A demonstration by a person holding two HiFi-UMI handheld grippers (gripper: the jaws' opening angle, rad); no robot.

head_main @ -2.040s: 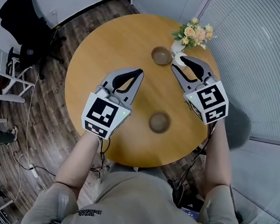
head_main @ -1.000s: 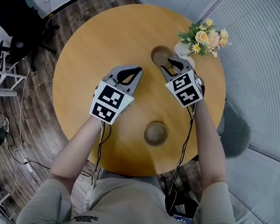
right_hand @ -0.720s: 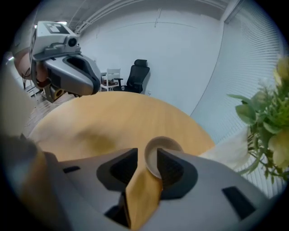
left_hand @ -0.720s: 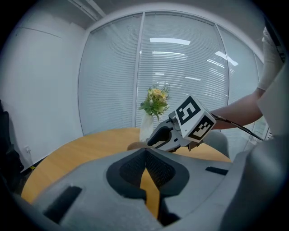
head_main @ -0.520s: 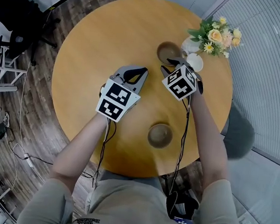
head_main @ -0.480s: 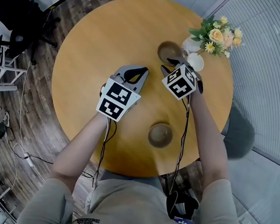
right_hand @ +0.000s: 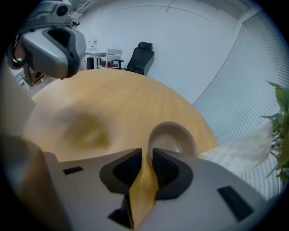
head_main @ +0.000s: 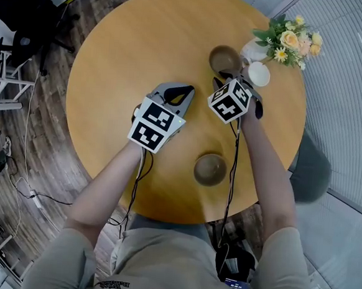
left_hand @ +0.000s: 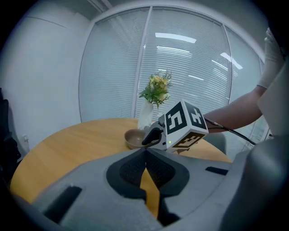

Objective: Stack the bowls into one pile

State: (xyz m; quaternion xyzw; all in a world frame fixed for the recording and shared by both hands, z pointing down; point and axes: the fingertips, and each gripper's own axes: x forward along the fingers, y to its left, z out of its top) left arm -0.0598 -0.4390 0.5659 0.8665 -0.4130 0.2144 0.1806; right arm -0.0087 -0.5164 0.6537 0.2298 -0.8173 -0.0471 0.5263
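Two brown bowls sit apart on the round wooden table (head_main: 132, 49): the far bowl (head_main: 226, 59) by the vase, the near bowl (head_main: 210, 169) close to the front edge. My right gripper (head_main: 222, 80) points steeply down at the far bowl's near rim. In the right gripper view its jaws (right_hand: 146, 152) straddle the far bowl (right_hand: 174, 140) at the rim. They have just been closing, and a sliver of gap still shows. My left gripper (head_main: 188, 90) hovers over bare wood left of it, shut and empty (left_hand: 145, 152). The left gripper view shows the far bowl (left_hand: 135, 137).
A white vase of flowers (head_main: 256, 50) and a small white cup (head_main: 259, 73) stand just right of the far bowl. The table's right edge runs close to a glass wall with blinds. Chairs (head_main: 8, 40) stand on the wooden floor to the left.
Both grippers have come down toward the table. The right one has reached the far bowl's near rim and its jaws have narrowed around it. The left stays shut.
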